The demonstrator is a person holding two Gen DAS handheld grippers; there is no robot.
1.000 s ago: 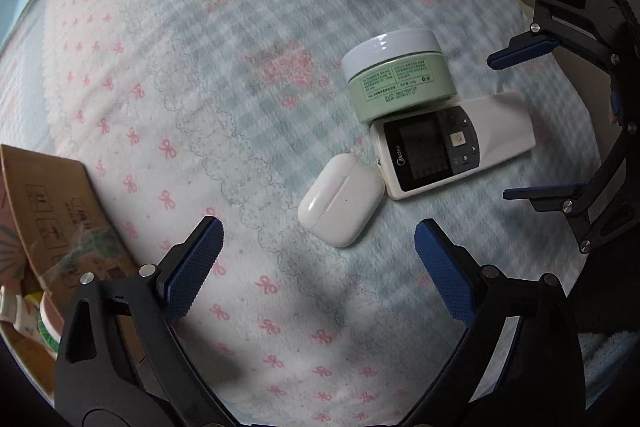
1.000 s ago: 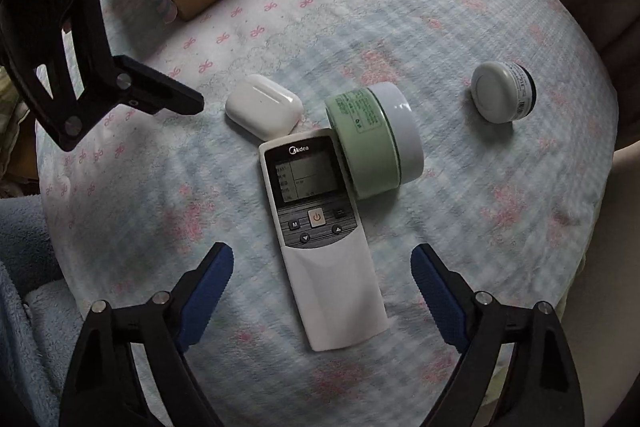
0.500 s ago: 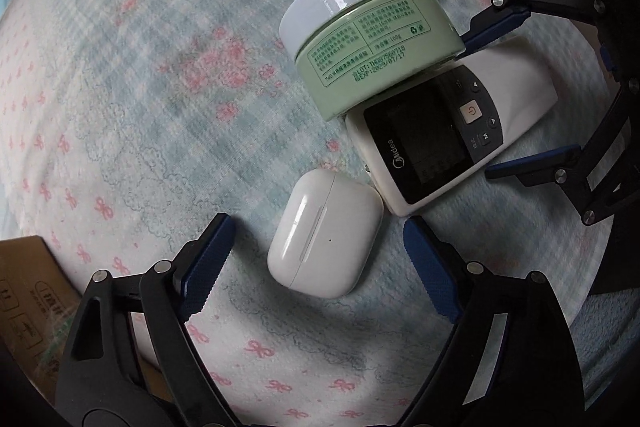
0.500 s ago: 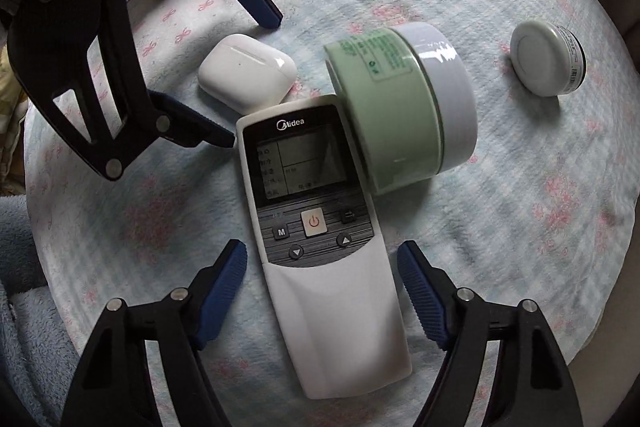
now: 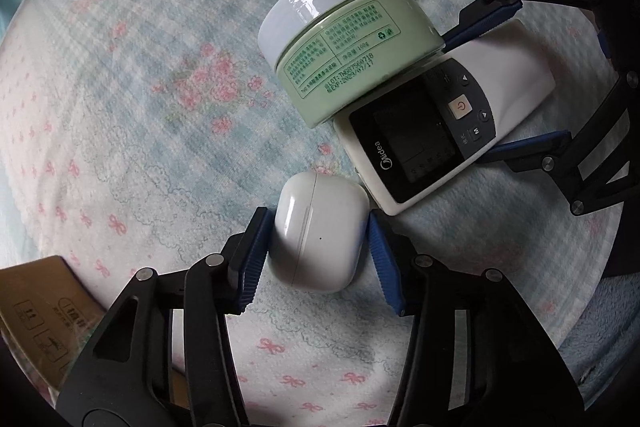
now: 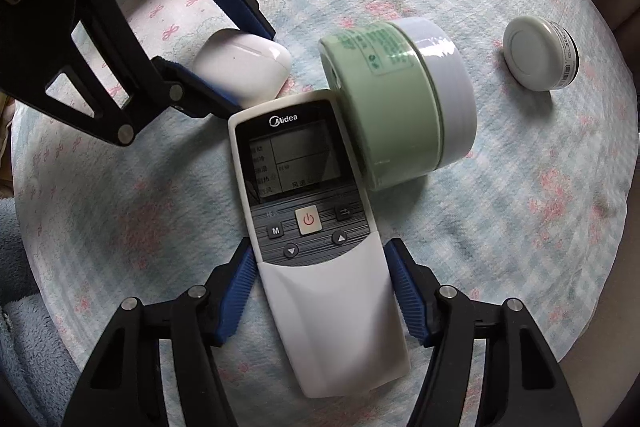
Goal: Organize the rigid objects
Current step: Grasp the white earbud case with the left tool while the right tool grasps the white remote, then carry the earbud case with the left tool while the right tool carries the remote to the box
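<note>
Jaws tight around earbud case (image 5: 318, 231), remote (image 6: 320, 247)

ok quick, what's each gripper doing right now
Left gripper: shut on the white earbud case.
Right gripper: fingers against the remote; grip uncertain.

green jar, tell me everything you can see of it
The green jar is a squat round tub, pale green and plastic-looking, with a glossy white lid and a label in dark green print. It stands on the floral cloth, one edge against or on the screen end of the white remote. No gripper touches it.
</note>
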